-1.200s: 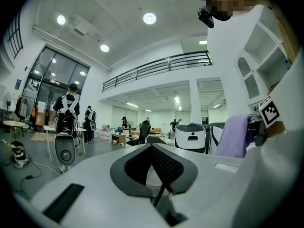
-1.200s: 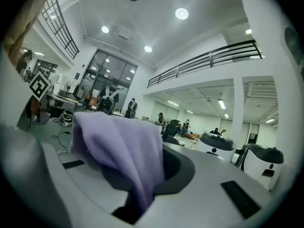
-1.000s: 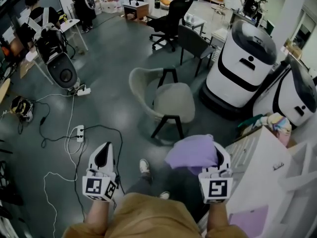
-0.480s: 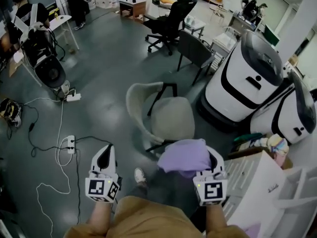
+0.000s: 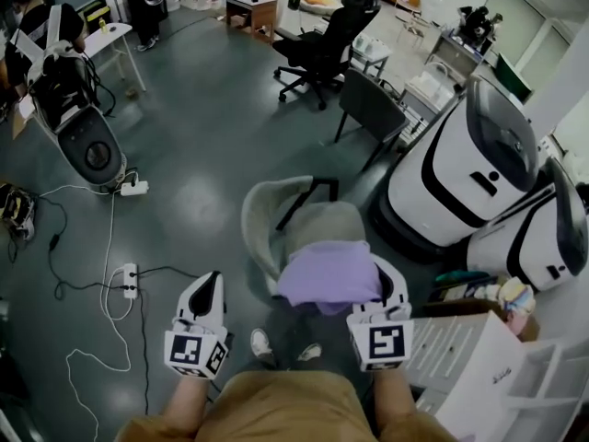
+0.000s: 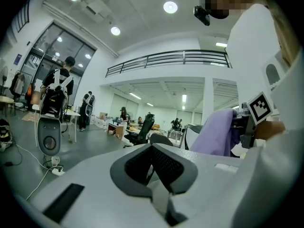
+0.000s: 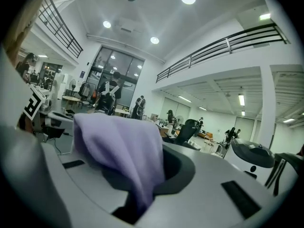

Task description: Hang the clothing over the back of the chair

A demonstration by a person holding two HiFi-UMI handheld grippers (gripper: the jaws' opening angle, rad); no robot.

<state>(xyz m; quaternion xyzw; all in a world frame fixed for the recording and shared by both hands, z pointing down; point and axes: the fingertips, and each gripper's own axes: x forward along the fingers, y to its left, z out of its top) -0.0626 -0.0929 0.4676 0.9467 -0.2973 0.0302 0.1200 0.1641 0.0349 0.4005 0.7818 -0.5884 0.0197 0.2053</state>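
Tan trousers (image 5: 276, 411) and a shoe (image 5: 262, 343) are seen at the bottom of the head view. Just beyond them the left gripper (image 5: 209, 288) is held over the floor; its jaws are pressed together and nothing is caught between them. The right gripper (image 5: 387, 291) is held beside it, well apart, and its jaws are pinched on the clothing (image 5: 329, 273). This lilac piece is bunched over the jaws, so their tips are hidden from above. In the right gripper view the cloth is seen drawn down into the slot between the jaws. The clothing is carried in front of the chair (image 5: 260, 221), and part of the seat is covered by it in the head view; whether the two touch cannot be told. The curved back, at the seat's left, is not yet covered. White drawers (image 5: 456, 353) are seen at the right and a power strip (image 5: 130, 281) on the floor at the left. Farther off, a white machine (image 5: 456, 168) and an office chair (image 5: 322, 49) are seen.
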